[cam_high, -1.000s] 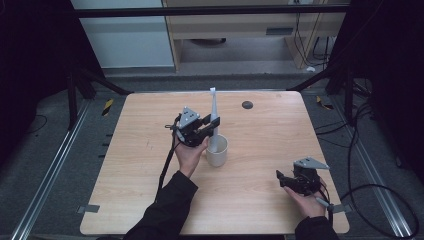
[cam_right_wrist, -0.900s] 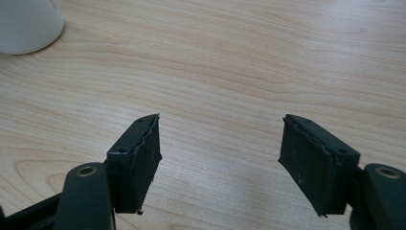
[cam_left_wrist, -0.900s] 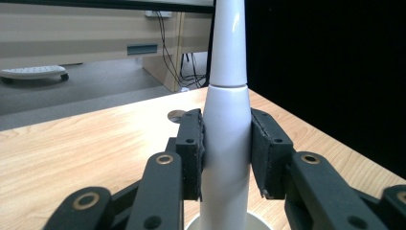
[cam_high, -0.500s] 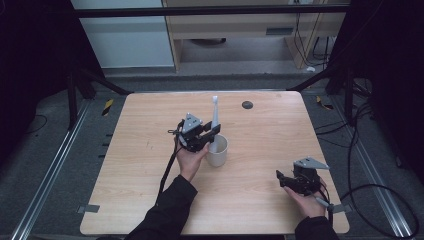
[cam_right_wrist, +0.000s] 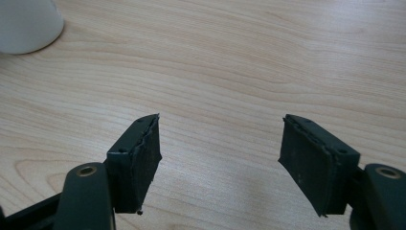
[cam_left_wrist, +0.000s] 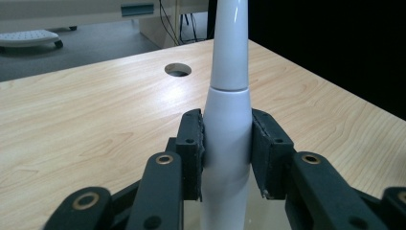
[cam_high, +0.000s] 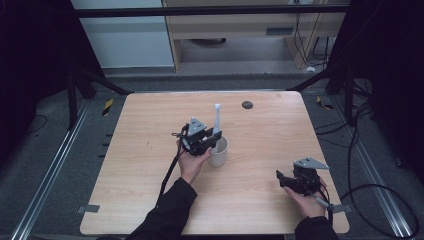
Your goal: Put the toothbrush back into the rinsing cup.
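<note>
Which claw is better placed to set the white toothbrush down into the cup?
Probably the left claw: it is already shut on the toothbrush right over the cup. The right claw is open, apart from them.

No text, label, brand, number or sign can be read in any of the views. No printing is seen on the white cup (cam_high: 218, 151), on the white electric toothbrush (cam_left_wrist: 227, 120), or on the wooden surface (cam_high: 150, 150).

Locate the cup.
High view: the cup stands near the table's middle, right beside the left claw, which holds a white toothbrush in it.
</note>
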`<state>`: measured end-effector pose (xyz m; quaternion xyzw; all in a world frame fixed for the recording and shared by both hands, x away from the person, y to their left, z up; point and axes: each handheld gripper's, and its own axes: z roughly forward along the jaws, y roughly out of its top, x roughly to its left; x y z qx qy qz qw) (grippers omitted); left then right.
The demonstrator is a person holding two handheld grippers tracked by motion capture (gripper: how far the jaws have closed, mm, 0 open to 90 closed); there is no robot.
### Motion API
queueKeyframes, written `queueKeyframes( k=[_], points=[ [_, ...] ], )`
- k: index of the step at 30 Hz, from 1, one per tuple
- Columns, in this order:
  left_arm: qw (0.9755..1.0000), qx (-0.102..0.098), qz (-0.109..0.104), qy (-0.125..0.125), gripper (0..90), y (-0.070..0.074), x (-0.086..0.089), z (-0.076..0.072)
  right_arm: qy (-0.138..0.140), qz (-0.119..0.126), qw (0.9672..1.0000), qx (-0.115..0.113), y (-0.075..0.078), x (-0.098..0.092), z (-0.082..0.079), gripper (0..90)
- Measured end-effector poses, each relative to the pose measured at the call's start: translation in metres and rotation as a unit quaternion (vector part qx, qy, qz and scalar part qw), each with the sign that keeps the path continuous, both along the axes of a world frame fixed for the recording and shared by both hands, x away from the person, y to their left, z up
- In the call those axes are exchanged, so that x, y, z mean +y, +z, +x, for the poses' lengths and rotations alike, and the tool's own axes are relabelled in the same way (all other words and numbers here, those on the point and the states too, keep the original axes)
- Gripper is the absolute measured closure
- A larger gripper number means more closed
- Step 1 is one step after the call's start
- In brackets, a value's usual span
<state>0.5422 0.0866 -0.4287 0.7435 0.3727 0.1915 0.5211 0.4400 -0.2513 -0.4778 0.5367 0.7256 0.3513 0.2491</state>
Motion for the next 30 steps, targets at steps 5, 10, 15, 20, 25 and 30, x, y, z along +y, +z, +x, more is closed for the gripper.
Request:
queueKeyframes(
  k=[5,10,15,20,25,30],
  points=[
    [1.0,-0.001,0.007,-0.001,66.8,-0.004,-0.001,-0.001,0.0,0.0,1.0,0.0,0.0,0.0,0.0,30.2],
    [0.9999,-0.002,0.01,-0.004,66.5,-0.003,-0.001,-0.003,0.0,0.0,1.0,0.0,0.0,0.0,0.0,30.1],
    [0.9999,-0.002,0.015,-0.004,65.7,-0.003,-0.001,-0.003,-0.002,0.001,1.0,0.0,0.0,0.001,0.0,30.1],
    [0.9997,0.0,0.026,-0.003,63.6,-0.003,-0.002,-0.004,0.0,0.001,1.0,-0.001,0.0,0.001,0.0,30.1],
    [0.9994,0.004,0.033,-0.007,63.7,-0.002,-0.002,-0.005,0.0,0.001,1.0,-0.002,0.001,0.001,-0.001,30.0],
    [0.999,0.0,0.044,-0.009,61.7,0.003,0.001,-0.01,-0.002,0.003,1.0,-0.002,0.001,0.0,-0.001,30.0]
  ],
)
